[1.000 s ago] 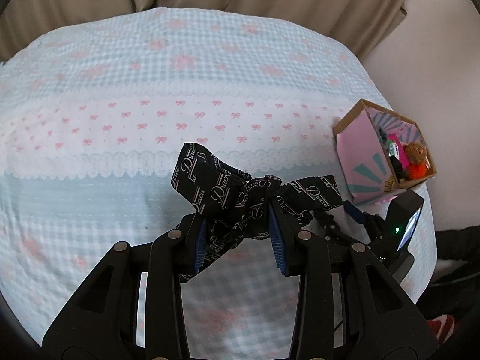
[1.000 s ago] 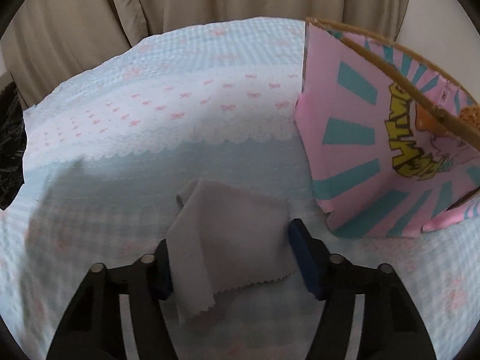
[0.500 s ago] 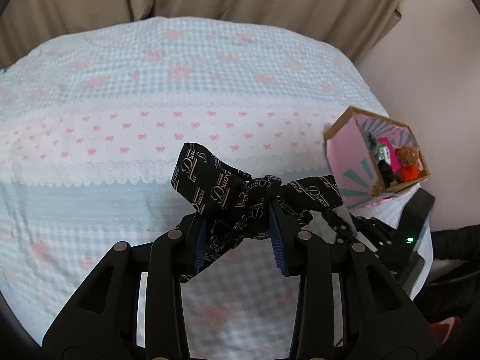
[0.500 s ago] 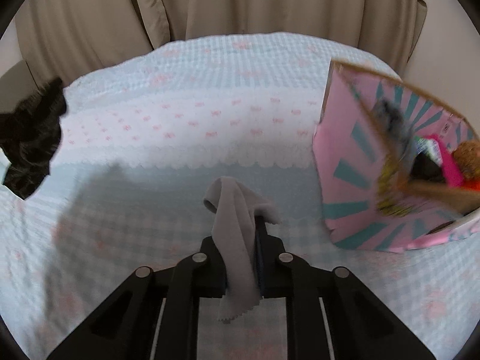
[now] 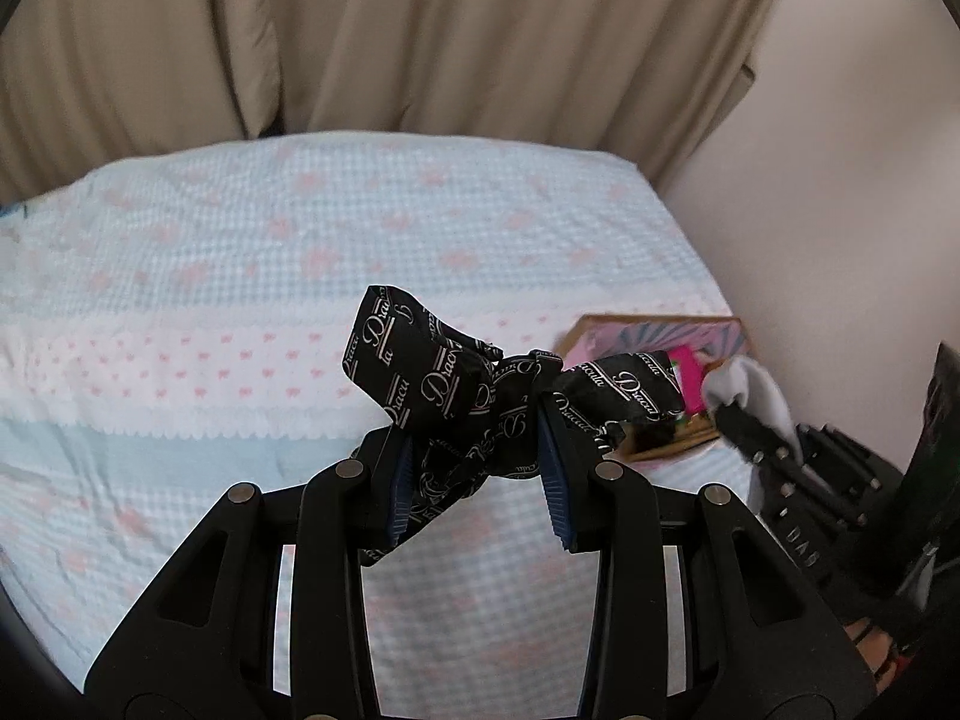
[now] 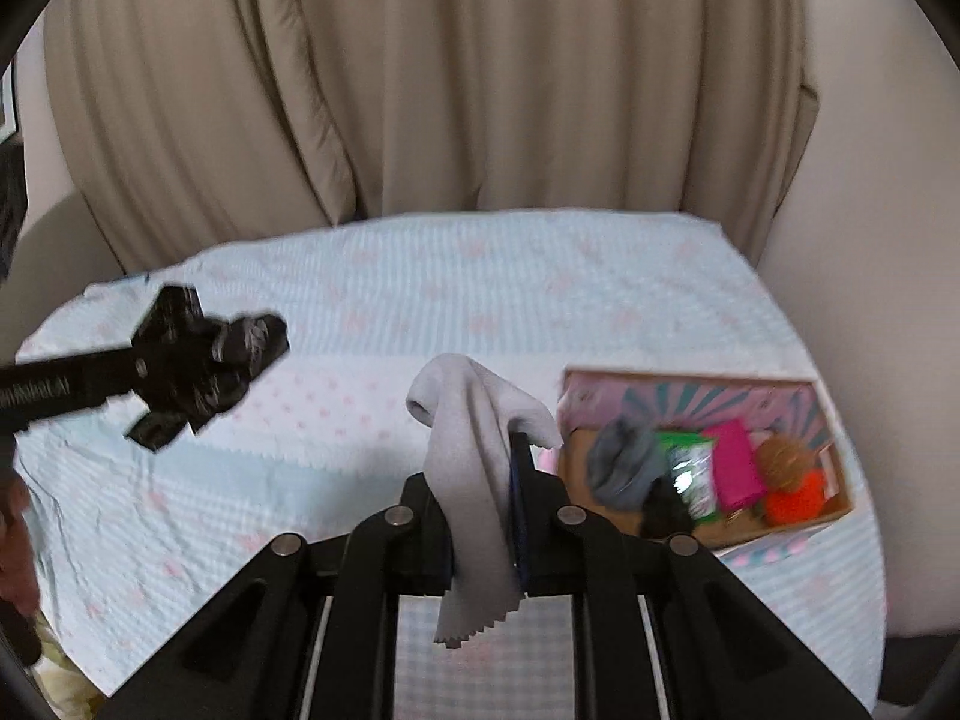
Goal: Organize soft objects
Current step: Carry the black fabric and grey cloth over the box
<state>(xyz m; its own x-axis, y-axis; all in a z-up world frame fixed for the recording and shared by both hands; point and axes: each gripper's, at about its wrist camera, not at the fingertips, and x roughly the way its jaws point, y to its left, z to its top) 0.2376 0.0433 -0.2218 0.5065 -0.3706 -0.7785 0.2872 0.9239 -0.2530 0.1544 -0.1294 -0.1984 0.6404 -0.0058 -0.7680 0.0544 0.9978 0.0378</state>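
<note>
both jaws risen; grey cloth [image 6: 474,480] hangs vertically, bow [image 5: 480,396] horizontal.

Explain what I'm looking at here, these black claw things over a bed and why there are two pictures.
These are two handheld grippers, each a two-finger clamp that a person carries, one per hand. Each has a wide-angle camera looking along its fingers, so each picture is one gripper's own view.

In the left view, the left gripper is closed on a black printed ribbon bow. In the right view, the right gripper is shut on a grey cloth, which drapes over its fingers. Each gripper also shows at the edge of the other's picture.

Below lies a bed cover in pale blue check with pink bows. On it sits an open pink box holding small soft items. Beige curtains hang behind.
</note>
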